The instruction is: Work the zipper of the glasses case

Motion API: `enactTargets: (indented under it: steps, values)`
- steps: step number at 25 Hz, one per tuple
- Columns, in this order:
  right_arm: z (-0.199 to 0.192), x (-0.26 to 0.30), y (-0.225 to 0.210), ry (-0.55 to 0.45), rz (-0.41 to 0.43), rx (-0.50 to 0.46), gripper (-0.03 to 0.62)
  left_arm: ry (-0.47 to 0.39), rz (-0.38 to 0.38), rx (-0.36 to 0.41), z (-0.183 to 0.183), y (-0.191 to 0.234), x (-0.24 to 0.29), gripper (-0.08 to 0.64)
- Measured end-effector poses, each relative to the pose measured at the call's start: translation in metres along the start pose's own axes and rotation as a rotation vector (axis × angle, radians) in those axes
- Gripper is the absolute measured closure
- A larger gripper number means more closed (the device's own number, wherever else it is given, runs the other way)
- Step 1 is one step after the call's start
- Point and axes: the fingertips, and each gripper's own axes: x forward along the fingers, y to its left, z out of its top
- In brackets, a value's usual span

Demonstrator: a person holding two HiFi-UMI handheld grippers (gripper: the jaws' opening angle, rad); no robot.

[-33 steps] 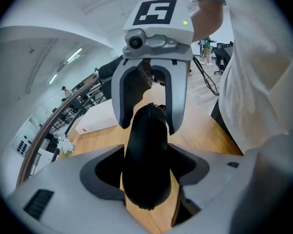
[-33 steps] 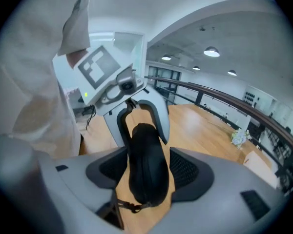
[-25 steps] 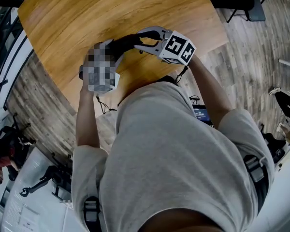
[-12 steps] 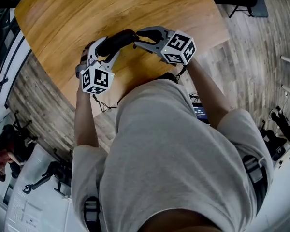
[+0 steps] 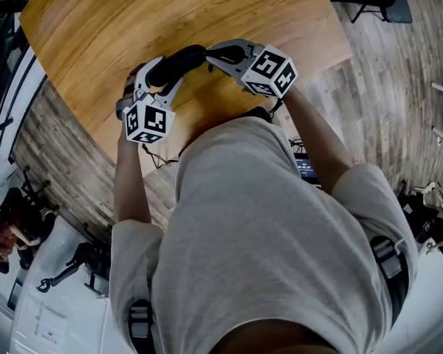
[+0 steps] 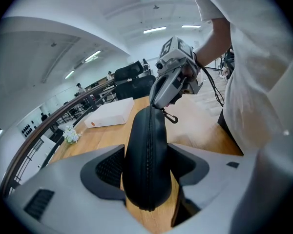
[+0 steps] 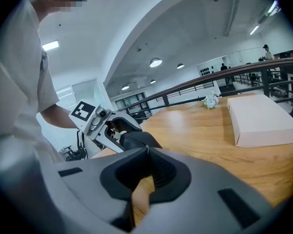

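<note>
The black glasses case (image 6: 146, 160) is clamped upright between the pads of my left gripper (image 6: 147, 177), zipper seam facing the camera. In the head view the case (image 5: 176, 63) hangs above the wooden table (image 5: 96, 28) between both grippers. My right gripper (image 7: 146, 151) is at the case's far end (image 7: 139, 140), its jaws closing to a shut with the tips pinched on the small metal zipper pull. From the left gripper view the right gripper (image 6: 156, 104) meets the top of the case, and a small clip (image 6: 171, 117) dangles beside it.
A white flat box (image 7: 261, 121) lies farther back on the table, with a small bunch of flowers (image 7: 211, 101) beyond it near the railing. The table's curved edge runs just in front of the person's body. A black chair (image 5: 376, 6) stands off the table's right.
The right gripper's jaws, apart a second ago, have come together at the case's end. The left gripper with the case has barely moved.
</note>
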Motion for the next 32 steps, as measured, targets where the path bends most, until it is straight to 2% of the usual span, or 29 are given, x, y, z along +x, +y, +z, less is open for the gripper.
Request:
enactTargets:
  steps: [5,9,14,19,21,22,25,26,28,32]
  values:
    - [-0.008,0.003,-0.001,0.064,-0.016,-0.035,0.56,0.036,-0.011,0.007,-0.006,-0.004,0.006,0.273]
    - [-0.018,0.005,-0.005,0.131,-0.044,-0.016,0.56,0.085,-0.026,-0.011,-0.011,-0.011,0.013,0.275]
    - [-0.029,0.011,-0.002,0.265,-0.14,-0.144,0.563,0.201,-0.025,-0.03,-0.03,-0.022,0.032,0.281]
    - [-0.039,0.012,0.004,0.305,-0.152,-0.12,0.563,0.243,-0.028,-0.075,-0.04,-0.036,0.041,0.284]
    - [-0.043,0.01,0.004,0.288,-0.124,-0.065,0.563,0.236,-0.045,-0.092,-0.04,-0.041,0.043,0.284]
    - [-0.045,0.011,0.004,0.267,-0.096,-0.007,0.563,0.235,-0.062,-0.103,-0.043,-0.044,0.045,0.282]
    - [-0.059,0.017,0.001,0.205,-0.009,0.234,0.563,0.264,-0.089,-0.083,-0.052,-0.05,0.049,0.284]
    - [-0.065,0.018,-0.001,0.194,0.009,0.3,0.563,0.278,-0.089,-0.059,-0.055,-0.051,0.051,0.282]
    - [-0.077,0.019,-0.006,0.192,0.018,0.369,0.563,0.298,-0.086,0.011,-0.056,-0.054,0.055,0.281]
    - [-0.09,0.02,-0.006,0.212,0.042,0.396,0.563,0.317,-0.083,0.175,-0.053,-0.058,0.066,0.281]
